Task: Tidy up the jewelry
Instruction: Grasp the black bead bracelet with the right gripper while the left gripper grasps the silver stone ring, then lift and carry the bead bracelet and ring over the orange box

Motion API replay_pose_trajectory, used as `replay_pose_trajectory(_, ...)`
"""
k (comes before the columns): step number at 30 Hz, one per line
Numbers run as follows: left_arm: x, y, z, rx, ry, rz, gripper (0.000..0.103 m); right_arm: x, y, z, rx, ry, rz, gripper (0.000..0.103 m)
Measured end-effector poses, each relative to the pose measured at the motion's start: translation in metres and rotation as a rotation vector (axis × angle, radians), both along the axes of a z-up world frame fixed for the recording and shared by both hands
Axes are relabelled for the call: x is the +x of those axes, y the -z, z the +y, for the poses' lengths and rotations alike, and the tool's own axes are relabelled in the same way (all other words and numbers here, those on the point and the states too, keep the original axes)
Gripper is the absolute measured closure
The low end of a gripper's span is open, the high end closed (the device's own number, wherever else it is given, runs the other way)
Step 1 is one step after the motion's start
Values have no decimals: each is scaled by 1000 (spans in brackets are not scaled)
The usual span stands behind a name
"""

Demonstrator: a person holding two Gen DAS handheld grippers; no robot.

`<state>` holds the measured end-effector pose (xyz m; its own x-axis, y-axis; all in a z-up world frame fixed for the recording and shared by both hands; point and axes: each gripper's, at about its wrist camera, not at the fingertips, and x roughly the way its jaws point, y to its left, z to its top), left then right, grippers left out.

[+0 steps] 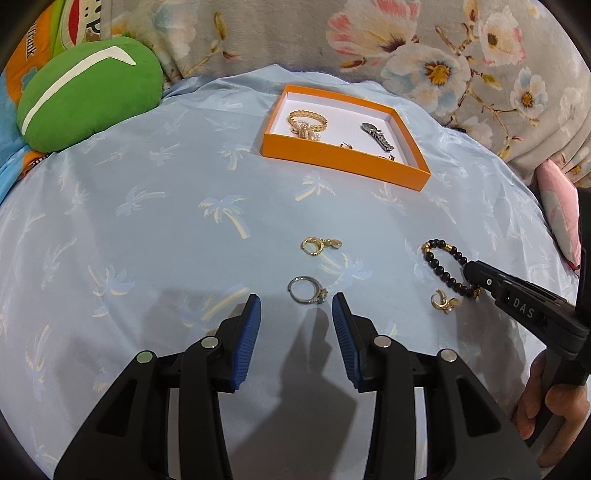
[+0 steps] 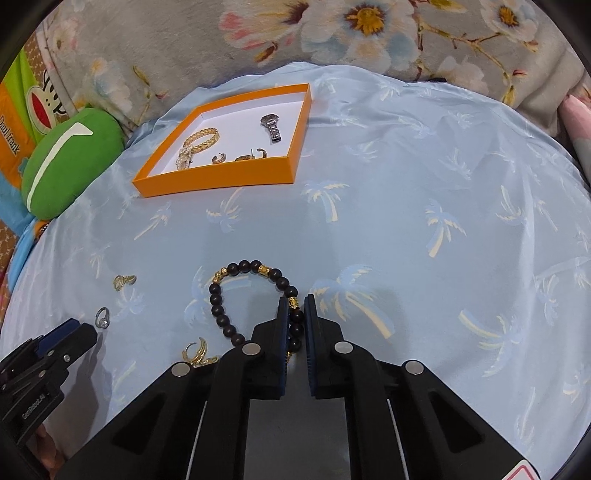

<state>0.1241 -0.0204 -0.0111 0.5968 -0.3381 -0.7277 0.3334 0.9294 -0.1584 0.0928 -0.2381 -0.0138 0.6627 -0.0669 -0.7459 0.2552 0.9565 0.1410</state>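
Note:
An orange tray (image 1: 343, 162) (image 2: 214, 181) at the back holds a gold bracelet (image 1: 307, 120) (image 2: 201, 142), a silver watch (image 1: 376, 134) (image 2: 271, 127) and small earrings (image 2: 236, 157). On the blue cloth lie a silver ring (image 1: 306, 291) (image 2: 102, 318), a gold hoop earring (image 1: 319, 245) (image 2: 123, 281) and another gold earring (image 1: 445, 301) (image 2: 197, 352). My left gripper (image 1: 296, 306) is open, just short of the silver ring. My right gripper (image 2: 296, 306) is shut on a black bead bracelet (image 2: 229, 291) (image 1: 441, 264) that rests on the cloth.
A green plush cushion (image 1: 88, 96) (image 2: 70, 162) lies at the back left. A floral blanket (image 1: 406, 40) (image 2: 295, 33) runs along the back. A pink pillow (image 1: 561, 214) sits at the right edge. A hand (image 1: 554, 406) holds the right gripper's handle.

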Motion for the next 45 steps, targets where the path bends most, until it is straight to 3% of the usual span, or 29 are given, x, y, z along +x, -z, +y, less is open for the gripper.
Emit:
replay_pose_trajectory(8,12,2,-16,35,17,-2,65,0,0,-2,14,0,-3,95)
replay_pose_trajectory(11,11,2,-17,35,26,-2,80,0,0,-2,13,0,-3,95)
replay_pose_trajectory(25,5,-2,-10,0,28,-16,80,-4,-7,2,0,-8,-31,95)
replay_pose_trajectory(37,10,-27,-9,-15,35,-44,80,-1,-49,6,-22,-36,-120,96)
replay_pose_trajectory(45,56,-57,-25,-16,38,-102,80,52,-85,-1,-65,-72,-167,96)
